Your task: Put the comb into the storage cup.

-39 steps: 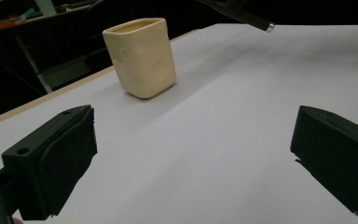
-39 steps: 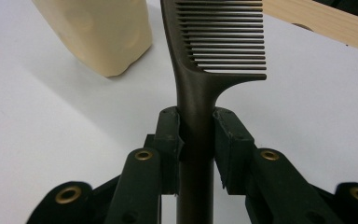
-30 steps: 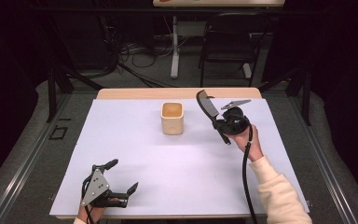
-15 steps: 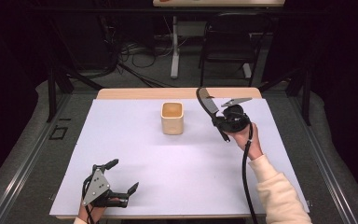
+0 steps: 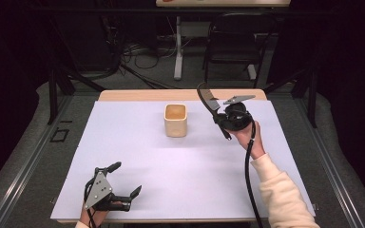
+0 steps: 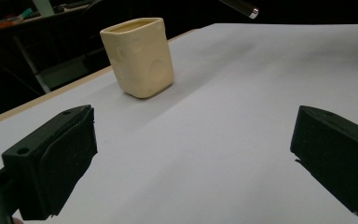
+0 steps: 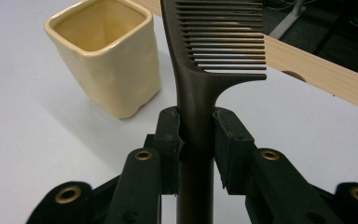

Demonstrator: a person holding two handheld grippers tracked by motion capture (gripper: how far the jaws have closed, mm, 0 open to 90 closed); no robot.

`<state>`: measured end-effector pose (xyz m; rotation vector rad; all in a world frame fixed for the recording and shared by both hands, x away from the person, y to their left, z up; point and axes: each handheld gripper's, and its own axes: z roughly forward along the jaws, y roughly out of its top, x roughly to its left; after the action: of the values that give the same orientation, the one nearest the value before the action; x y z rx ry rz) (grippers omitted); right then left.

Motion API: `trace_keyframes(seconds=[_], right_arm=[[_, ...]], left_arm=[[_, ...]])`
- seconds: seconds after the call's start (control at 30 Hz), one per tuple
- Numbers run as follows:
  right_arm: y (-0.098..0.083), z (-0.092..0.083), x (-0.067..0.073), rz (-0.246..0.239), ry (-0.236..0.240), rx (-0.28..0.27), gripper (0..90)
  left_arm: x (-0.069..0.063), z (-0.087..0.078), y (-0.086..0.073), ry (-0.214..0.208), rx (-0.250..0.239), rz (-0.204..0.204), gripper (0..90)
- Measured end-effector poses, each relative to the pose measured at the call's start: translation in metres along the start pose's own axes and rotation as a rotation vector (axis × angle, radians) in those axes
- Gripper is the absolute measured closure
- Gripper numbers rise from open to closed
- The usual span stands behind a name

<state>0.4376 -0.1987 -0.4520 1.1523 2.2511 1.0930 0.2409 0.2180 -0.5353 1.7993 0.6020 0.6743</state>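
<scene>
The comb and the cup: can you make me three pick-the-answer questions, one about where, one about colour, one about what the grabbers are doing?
1. Where is the cup?
A. on the white table
B. on the floor
C. on a chair

2. What colour is the cup?
A. red
B. cream
C. blue

3. What is the right gripper doing?
A. standing open
B. holding the cup
C. gripping the comb

Answers:
1. A, it stands upright on the white top.
2. B, its walls are pale yellowish.
3. C, both pads press the comb's handle; the left gripper stands open.

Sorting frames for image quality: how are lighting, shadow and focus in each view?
High view: table bright, surroundings dark. Left gripper view: cup sharp, casting a soft shadow. Right gripper view: comb crisp, nearest linkage slightly soft.
</scene>
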Motion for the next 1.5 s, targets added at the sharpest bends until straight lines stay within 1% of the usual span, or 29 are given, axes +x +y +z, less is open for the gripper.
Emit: trace_keyframes(seconds=[0.1, 0.3, 0.57, 0.93, 1.17, 1.37, 1.5], right_arm=[[0.002, 0.001, 0.000, -0.011, -0.001, -0.004, 72.9], [0.005, 0.004, 0.001, -0.012, -0.001, -0.011, 72.9], [0.011, 0.006, 0.003, -0.030, -0.002, -0.026, 72.9], [0.020, 0.008, 0.006, -0.043, 0.001, -0.044, 72.8], [0.027, 0.011, 0.006, -0.049, -0.003, -0.052, 72.7], [0.034, 0.014, 0.007, -0.065, -0.011, -0.062, 72.8], [0.037, 0.016, 0.007, -0.065, -0.013, -0.070, 72.8]], left_arm=[[0.001, 0.000, 0.000, -0.003, -0.001, -0.001, 0.3], [0.001, 0.000, 0.000, -0.002, -0.003, -0.003, 0.3], [0.000, 0.000, -0.001, -0.001, 0.001, -0.005, 0.3], [0.001, 0.000, -0.001, 0.000, 0.000, -0.006, 0.3], [0.000, 0.000, -0.001, 0.001, -0.001, -0.003, 0.3], [0.001, 0.000, -0.001, 0.001, -0.002, -0.004, 0.3], [0.000, 0.000, 0.000, 0.002, -0.003, -0.002, 0.4]])
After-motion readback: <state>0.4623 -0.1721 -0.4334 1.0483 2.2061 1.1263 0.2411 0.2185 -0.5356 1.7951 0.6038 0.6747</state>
